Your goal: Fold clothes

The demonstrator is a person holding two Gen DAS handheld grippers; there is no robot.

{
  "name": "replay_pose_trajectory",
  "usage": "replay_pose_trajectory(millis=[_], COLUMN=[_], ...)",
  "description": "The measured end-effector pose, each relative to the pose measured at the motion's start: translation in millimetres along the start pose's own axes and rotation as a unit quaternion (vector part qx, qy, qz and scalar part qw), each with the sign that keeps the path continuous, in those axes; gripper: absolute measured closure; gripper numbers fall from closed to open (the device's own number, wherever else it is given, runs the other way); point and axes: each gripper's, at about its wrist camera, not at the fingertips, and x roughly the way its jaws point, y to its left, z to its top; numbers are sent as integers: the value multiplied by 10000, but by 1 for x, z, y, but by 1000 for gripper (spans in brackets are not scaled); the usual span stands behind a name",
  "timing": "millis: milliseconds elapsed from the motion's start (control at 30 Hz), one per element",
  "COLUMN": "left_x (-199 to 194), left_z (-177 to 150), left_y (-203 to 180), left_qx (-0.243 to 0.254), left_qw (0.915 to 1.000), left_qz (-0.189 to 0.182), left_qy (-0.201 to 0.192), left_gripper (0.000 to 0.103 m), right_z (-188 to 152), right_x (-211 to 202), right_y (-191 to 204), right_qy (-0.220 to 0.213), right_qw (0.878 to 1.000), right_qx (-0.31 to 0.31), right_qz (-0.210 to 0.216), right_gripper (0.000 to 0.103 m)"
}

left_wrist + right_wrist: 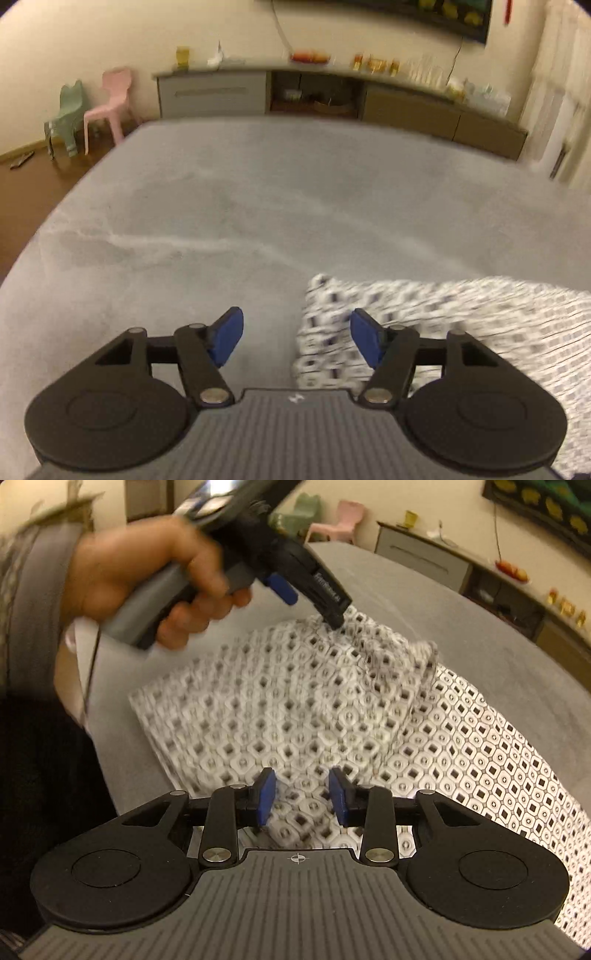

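Patterned garment point(280, 716) on grey surface point(258, 206); left gripper point(295, 338) released, right gripper point(301, 794) parted, cloth between jaws.

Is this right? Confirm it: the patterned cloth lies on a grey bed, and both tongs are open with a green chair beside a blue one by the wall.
One thing is wrong: the chair beside the green chair is pink, not blue, as the left wrist view shows. The patterned cloth, grey bed and open tongs stand.
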Motion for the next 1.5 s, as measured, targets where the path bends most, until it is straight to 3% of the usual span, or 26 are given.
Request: replay_pose_trajectory(millis=[133, 233, 333, 400, 500, 567, 633, 733, 933, 1100, 1200, 1300, 1333, 1433, 1500], left_x=[-23, -29, -28, -25, -26, -28, -28, -26, -13, -27, -33, -47, -51, -58, -57], left_z=[-4, -8, -12, -15, -16, -14, -16, -17, -26, -35, -43, -57, -62, -70, -72], left_y=[1, 14, 29, 34, 37, 34, 30, 20, 13, 24, 25, 31, 34, 43, 47], left_qx=[-126, -320, -509, -527, -548, -533, -541, -535, -519, -786, -881, -1142, -1241, -1524, -1680], left_qw=[9996, 9984, 9971, 9966, 9971, 9975, 9979, 9980, 9970, 9958, 9937, 9883, 9873, 9830, 9749], left_qz=[226, 473, 553, 551, 391, 294, 122, -98, -13, -78, -331, -772, -770, -848, -1280], left_qy=[-128, -47, 129, 301, 369, 364, 348, 309, 579, 465, 616, 657, 630, 581, 703], left_gripper=[38, 38, 38, 38, 38, 38, 38, 38, 38, 38, 38, 37, 37, 41, 70], right_z=[40, 62, 61, 50, 53, 52, 43, 11, -7, -13, -25, -17, -15, -12, -14], right_x=[-1, 35, 80, 100, 93, 73, 51, 51, 41, 27, 30, 15, 10, 6, 22], right_y=[-16, -36, -55, -67, -70, -61, -49, -30, -3, 14, 21, 11, 8, -3, -3], right_qy=[-725, -569, -118, 158, 239, -32, -295, -101, -178, -121, -324, -624, -724, -840, -507], right_qw=[9941, 9929, 9938, 9938, 9931, 9930, 9947, 9976, 9982, 9988, 9965, 9950, 9940, 9907, 9940], right_qx=[77, 113, 66, 227, 448, 457, 471, 428, 6, -169, -414, -43, 80, 321, 203], right_qz=[-803, -1037, -1103, -1081, -1061, -1089, -867, -535, -579, -451, -650, -777, -819, -1022, -951], right_gripper=[71, 72, 87, 85, 85, 85, 85, 84, 81, 79, 78, 79, 79, 78, 76])
